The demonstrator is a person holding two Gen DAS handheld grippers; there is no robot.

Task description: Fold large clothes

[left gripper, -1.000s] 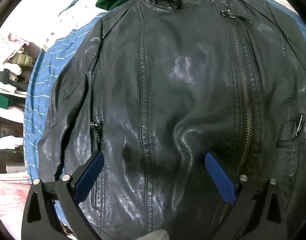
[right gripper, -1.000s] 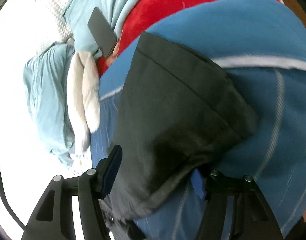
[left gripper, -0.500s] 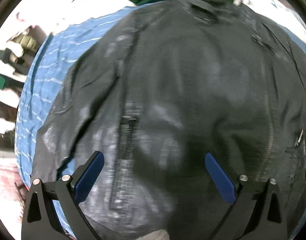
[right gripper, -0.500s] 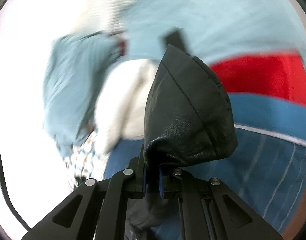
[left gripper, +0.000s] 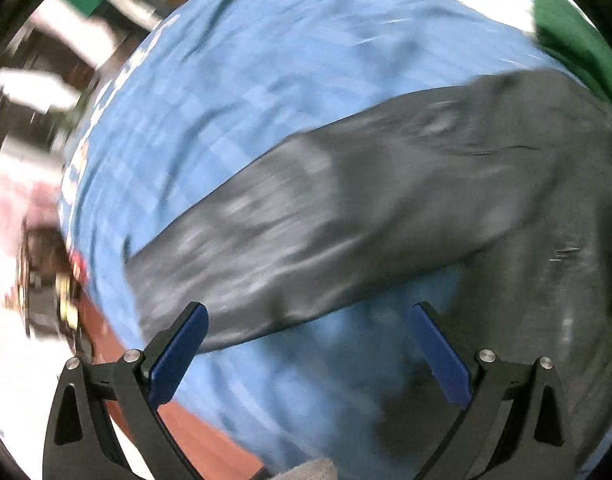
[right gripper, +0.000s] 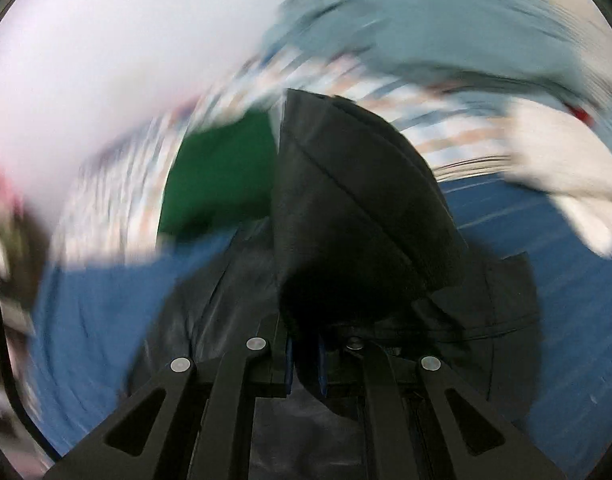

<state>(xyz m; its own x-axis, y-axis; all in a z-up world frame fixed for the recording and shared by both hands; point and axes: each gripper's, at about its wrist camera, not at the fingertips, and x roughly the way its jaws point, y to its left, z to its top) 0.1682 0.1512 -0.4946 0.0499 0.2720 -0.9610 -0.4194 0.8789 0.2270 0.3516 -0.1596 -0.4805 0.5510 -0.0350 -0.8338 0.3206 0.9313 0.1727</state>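
Black leather fills the pinch of my right gripper (right gripper: 303, 364): its blue pads are drawn tight together on a bunched sleeve end (right gripper: 354, 216) of the jacket (right gripper: 209, 320), which stands up from the jaws like a hood. Below and beyond that grip, the jacket body lies spread on the blue striped bedsheet (right gripper: 546, 280). Further off sit a green garment (right gripper: 221, 172) and pale bedding, both too smeared to detail.

My left gripper (left gripper: 306, 344) holds nothing. Its fingers stand wide apart, pointing steeply down, with bare blue checked sheet (left gripper: 265, 80) directly between them. Just past the left finger's tip lies the cuff end of the other sleeve (left gripper: 306, 232). That sleeve's long axis runs diagonally, from the cuff at lower left up to the shoulder at upper right, where it joins the jacket body (left gripper: 566, 240). The green garment shows again at the far upper right edge.

Finding: the free sleeve lies ahead and slightly left of my open tool, and my left hand is the nearer one. Judged next requirement: a small advance toward the cuff, closing across the sleeve's width rather than along it. Blur limits confidence in exact edges.
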